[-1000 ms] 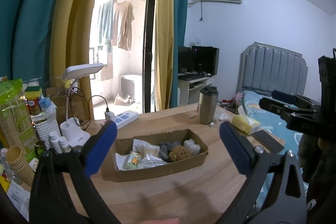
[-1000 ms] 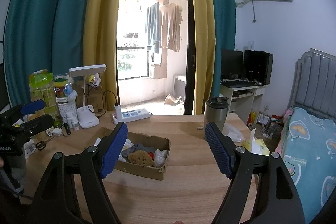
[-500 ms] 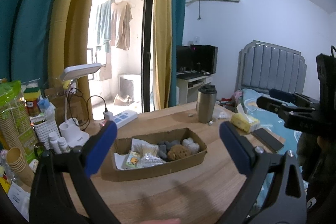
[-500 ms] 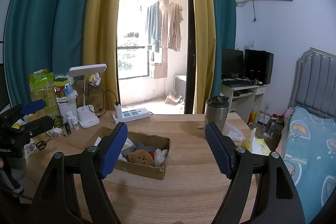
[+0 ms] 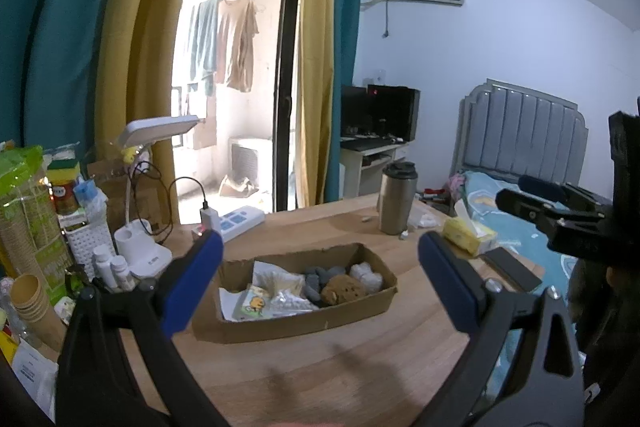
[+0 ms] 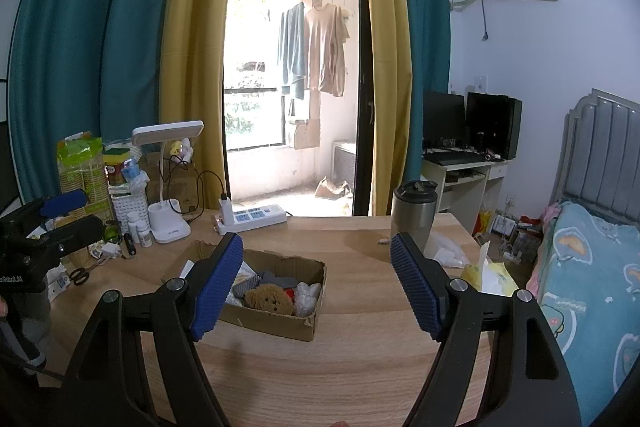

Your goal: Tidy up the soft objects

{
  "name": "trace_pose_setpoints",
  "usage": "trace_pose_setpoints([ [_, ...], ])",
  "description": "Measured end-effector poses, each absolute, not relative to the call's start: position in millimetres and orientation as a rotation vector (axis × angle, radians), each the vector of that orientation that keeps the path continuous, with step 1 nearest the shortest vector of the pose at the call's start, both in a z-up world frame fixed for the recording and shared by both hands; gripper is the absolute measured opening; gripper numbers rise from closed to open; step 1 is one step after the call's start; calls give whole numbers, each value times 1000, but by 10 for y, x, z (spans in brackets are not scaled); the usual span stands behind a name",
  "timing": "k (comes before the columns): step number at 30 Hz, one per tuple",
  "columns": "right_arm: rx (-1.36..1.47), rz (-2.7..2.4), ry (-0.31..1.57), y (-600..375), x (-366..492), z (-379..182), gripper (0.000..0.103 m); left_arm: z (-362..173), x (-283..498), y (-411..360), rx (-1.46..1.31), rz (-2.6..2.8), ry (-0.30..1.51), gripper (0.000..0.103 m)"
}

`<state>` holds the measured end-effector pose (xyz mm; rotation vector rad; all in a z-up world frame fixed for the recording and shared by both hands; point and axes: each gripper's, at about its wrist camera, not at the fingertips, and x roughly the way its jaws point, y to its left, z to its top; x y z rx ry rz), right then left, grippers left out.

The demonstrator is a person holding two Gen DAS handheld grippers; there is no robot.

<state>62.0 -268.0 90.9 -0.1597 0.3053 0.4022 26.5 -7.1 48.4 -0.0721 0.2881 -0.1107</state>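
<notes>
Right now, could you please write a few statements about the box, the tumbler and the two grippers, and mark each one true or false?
1. The cardboard box holds a brown plush toy. True.
2. The steel tumbler lies on its side. False: it stands upright on the wooden table.
3. The right gripper is closed on the plush. False: its jaws are open and empty.
4. The left gripper is open, nothing between its fingers. True.
5. The desk lamp stands inside the box. False: it stands on the table behind it.
</notes>
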Motion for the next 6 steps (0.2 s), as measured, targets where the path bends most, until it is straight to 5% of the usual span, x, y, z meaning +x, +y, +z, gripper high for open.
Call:
trace_pose_setpoints([
  [6, -158, 403, 313, -2675, 632, 877, 79, 460, 280, -77, -68, -122, 301, 99],
])
